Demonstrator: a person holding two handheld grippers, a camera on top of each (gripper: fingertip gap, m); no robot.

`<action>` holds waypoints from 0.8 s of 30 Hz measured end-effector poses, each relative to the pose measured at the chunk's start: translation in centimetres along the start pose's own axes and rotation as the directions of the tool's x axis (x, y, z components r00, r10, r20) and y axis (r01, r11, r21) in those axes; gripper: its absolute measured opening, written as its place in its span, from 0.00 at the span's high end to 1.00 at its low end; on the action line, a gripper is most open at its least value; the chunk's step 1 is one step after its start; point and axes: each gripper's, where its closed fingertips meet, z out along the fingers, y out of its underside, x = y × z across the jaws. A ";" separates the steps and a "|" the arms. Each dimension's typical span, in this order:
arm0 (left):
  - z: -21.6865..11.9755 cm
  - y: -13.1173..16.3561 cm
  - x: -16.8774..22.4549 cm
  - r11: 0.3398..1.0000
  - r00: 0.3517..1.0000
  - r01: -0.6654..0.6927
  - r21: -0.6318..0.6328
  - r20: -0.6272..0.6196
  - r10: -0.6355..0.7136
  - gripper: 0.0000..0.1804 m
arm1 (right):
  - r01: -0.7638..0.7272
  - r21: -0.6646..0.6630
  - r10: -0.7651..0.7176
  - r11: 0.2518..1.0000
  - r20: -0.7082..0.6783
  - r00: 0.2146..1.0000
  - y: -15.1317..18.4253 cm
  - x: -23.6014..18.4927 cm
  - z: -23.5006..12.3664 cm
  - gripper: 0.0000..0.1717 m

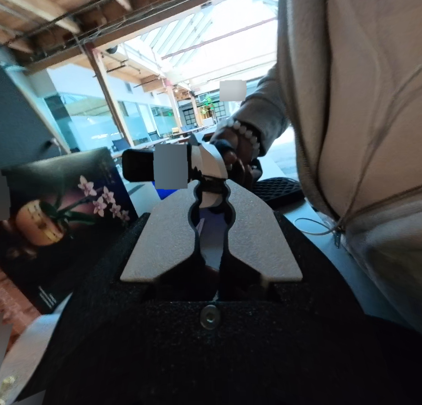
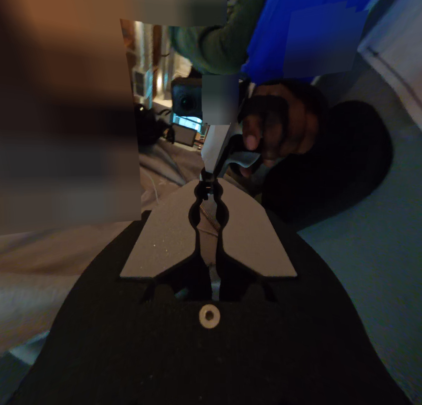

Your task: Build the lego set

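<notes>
My two grippers meet tip to tip over a beige zip-up garment (image 1: 342, 120). In the right wrist view my right gripper (image 2: 206, 186) is nearly closed on a small dark zipper piece (image 2: 206, 188). Brass zipper teeth (image 2: 210, 219) run down from that piece between my fingers. My left gripper (image 1: 211, 185) has a dark piece (image 1: 211, 184) spanning the narrow gap at its tips. The right gripper's white finger (image 1: 210, 163) comes in just above, held by a hand with a bead bracelet (image 1: 246, 131). The left gripper's white finger (image 2: 214, 143) also shows in the right wrist view, reaching the same dark piece.
A dark box with pink orchids printed on it (image 1: 68, 211) stands at the left. A black mesh object (image 1: 276, 191) lies on the white table (image 1: 303, 213) near the garment. A white cord (image 1: 308, 225) hangs by the zipper end. A blue object (image 2: 274, 40) is behind. The grippers are tip to tip, or close to it.
</notes>
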 end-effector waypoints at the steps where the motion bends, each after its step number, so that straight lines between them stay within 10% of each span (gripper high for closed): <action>1: 0.0 0.1 -0.1 1.000 1.000 0.022 0.009 0.004 -0.022 0.91 | -0.040 -0.013 0.040 0.999 -0.013 0.999 0.0 0.0 0.0 0.96; 24: -0.5 -1.1 -1.2 0.952 0.963 0.267 0.151 -0.021 -0.267 0.91 | -0.269 0.041 0.262 0.962 0.129 0.956 -2.0 -2.0 0.3 0.85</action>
